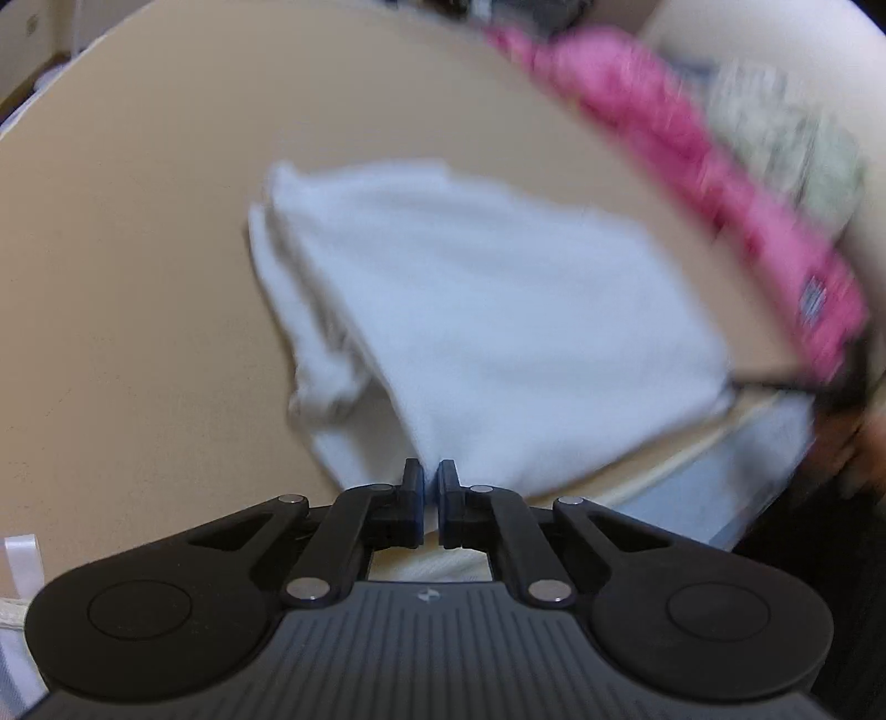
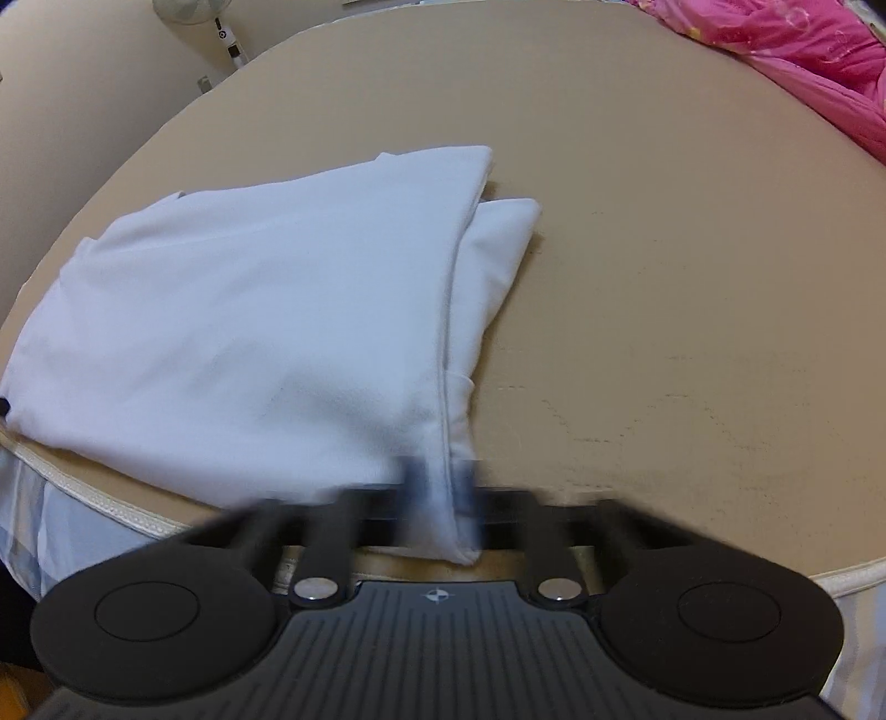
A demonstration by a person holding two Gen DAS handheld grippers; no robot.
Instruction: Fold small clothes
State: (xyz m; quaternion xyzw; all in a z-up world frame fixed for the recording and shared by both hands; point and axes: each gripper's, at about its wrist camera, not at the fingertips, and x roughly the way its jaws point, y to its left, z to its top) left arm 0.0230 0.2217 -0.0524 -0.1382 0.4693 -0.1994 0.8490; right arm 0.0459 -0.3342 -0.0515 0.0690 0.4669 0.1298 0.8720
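A white garment (image 1: 470, 310) lies folded over itself on the tan bed surface (image 1: 138, 277). In the left wrist view my left gripper (image 1: 431, 482) has its jaws nearly together at the garment's near corner; the cloth edge meets the gap, and the view is blurred. In the right wrist view the same garment (image 2: 249, 321) spreads to the left, with a narrower folded part on its right. My right gripper (image 2: 440, 487) is shut on the garment's near hem corner, which hangs between the blurred fingers.
A pink blanket (image 1: 692, 138) lies along the far right of the bed and also shows in the right wrist view (image 2: 819, 61). The bed's piped front edge (image 2: 111, 509) runs near both grippers. A fan (image 2: 188, 11) stands behind the bed.
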